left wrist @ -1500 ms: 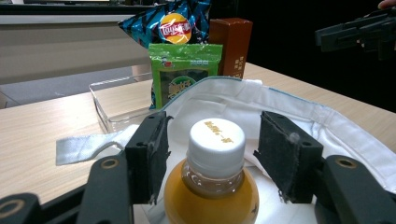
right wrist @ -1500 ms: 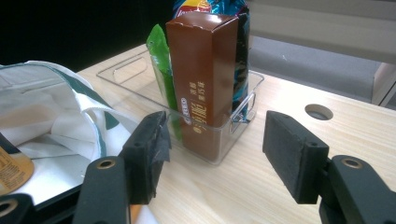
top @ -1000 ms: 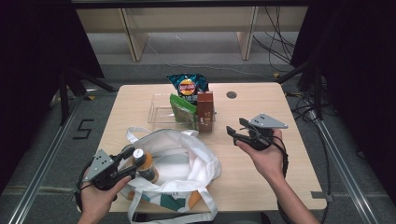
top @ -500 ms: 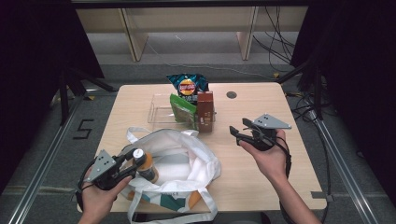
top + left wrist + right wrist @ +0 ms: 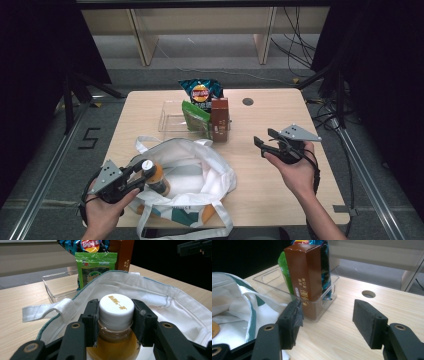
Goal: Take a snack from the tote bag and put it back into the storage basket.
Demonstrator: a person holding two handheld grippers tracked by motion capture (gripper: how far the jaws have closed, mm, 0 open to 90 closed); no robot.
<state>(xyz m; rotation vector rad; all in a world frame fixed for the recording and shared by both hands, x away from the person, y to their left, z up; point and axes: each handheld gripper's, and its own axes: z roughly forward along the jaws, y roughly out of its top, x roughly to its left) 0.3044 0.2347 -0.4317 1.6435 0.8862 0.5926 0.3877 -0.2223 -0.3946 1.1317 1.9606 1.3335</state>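
Your left gripper [image 5: 115, 322] has just squeezed shut on the bottle [image 5: 116, 315] in the white bag [image 5: 175, 302]. Your right gripper [image 5: 327, 322] is open and holds nothing.

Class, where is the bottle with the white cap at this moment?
In the high view the bottle sits at the table's near left, inside the mouth of the white tote bag, with the left claw closed on its cap.

bottle [image 5: 152, 175] in bag [image 5: 200, 170] (tray [image 5: 172, 117] behind)

Each hand-held gripper [image 5: 261, 144] black — grey three-cornered top plate, brass-coloured pivot rivets, trailing black cable.
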